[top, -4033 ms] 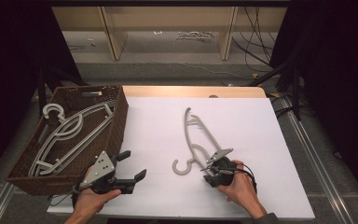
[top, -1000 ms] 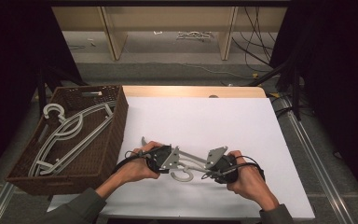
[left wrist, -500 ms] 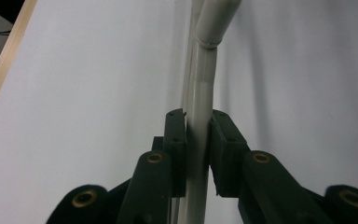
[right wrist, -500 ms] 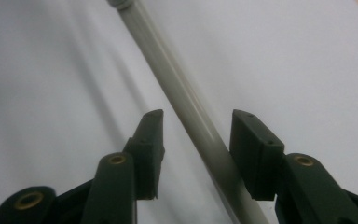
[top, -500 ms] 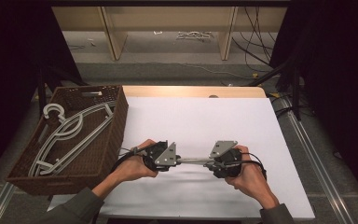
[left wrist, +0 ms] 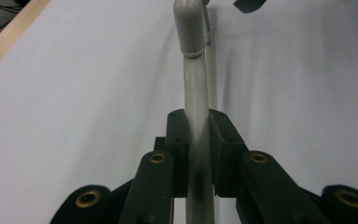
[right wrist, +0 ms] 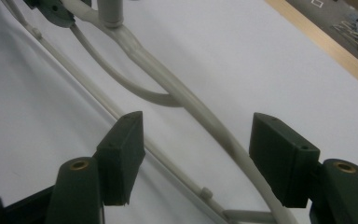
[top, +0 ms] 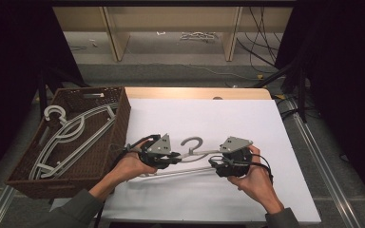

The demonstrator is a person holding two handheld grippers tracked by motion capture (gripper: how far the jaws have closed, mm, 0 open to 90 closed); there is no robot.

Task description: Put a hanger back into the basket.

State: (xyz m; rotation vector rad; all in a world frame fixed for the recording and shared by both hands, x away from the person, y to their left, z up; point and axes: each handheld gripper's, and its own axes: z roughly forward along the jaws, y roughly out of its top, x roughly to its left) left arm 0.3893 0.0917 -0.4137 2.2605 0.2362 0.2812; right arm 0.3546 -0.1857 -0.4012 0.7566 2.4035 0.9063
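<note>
Lying on the white-covered counter (top: 266, 118), the pale grey plastic coat hanger (top: 197, 154) spans both tools: the left hand-held gripper (left wrist: 196, 154) is clamped on one arm, the right hand-held gripper (right wrist: 200, 158) stands apart around the other. It looks light, stiff and smooth; its thick arms seem the best hold.

Each hand-held gripper, left (top: 173, 158) and right (top: 215, 163), has a black body topped by a grey three-cornered plate, with a black cable trailing from it. The black jaws end in flat rectangular pads (right wrist: 121, 156), with brass-coloured pivot pins at the linkage joints toward 6 o'clock. Both forearms wear grey-green sleeves (top: 73, 213).
</note>
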